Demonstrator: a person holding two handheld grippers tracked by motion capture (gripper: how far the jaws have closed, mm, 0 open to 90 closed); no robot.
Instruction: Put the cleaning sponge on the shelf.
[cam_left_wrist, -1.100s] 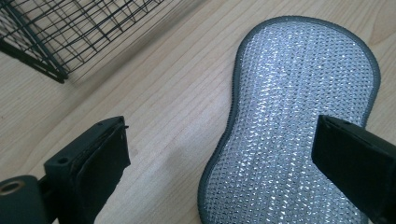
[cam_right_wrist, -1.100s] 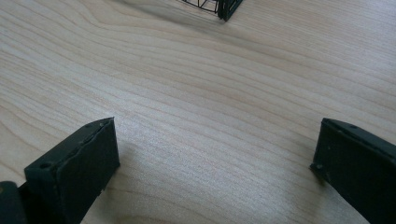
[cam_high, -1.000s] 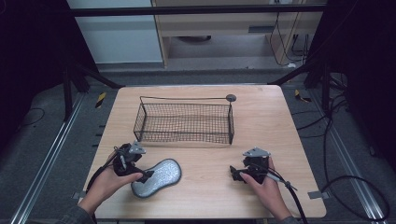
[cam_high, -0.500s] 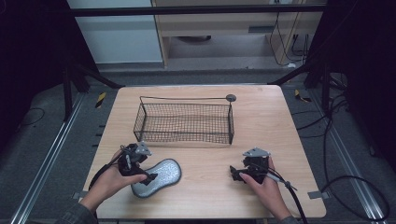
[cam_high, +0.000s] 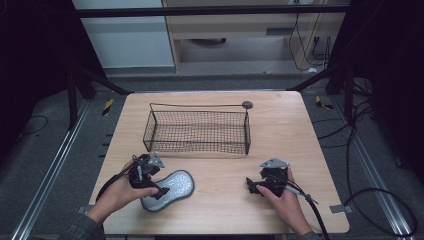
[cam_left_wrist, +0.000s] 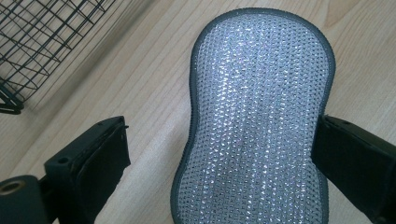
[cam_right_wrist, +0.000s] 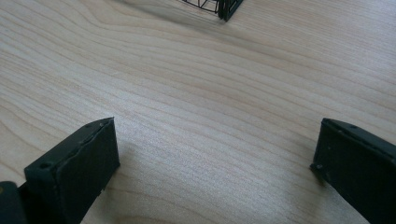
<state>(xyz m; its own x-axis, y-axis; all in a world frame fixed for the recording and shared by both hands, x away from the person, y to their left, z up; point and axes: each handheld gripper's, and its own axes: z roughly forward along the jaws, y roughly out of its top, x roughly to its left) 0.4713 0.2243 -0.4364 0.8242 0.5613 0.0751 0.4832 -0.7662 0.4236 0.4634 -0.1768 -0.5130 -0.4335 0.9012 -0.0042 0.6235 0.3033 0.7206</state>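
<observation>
While the silver scouring pad (cam_high: 168, 190) lies flat on the bench (cam_high: 300, 125) in front of the wire basket (cam_high: 197, 131), the left gripper (cam_left_wrist: 219, 154) straddles it with fingers spread, one beside its edge, none pinching. The right gripper (cam_right_wrist: 215, 158) rests apart over bare wood, fingers spread and empty. Judging by this, the pickup has barely begun; grasping and any placing remain.

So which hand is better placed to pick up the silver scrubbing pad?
Left. The left tongs are open around the silver scrubbing pad; one pad touches its edge. The right tongs stand open over bare table.
</observation>
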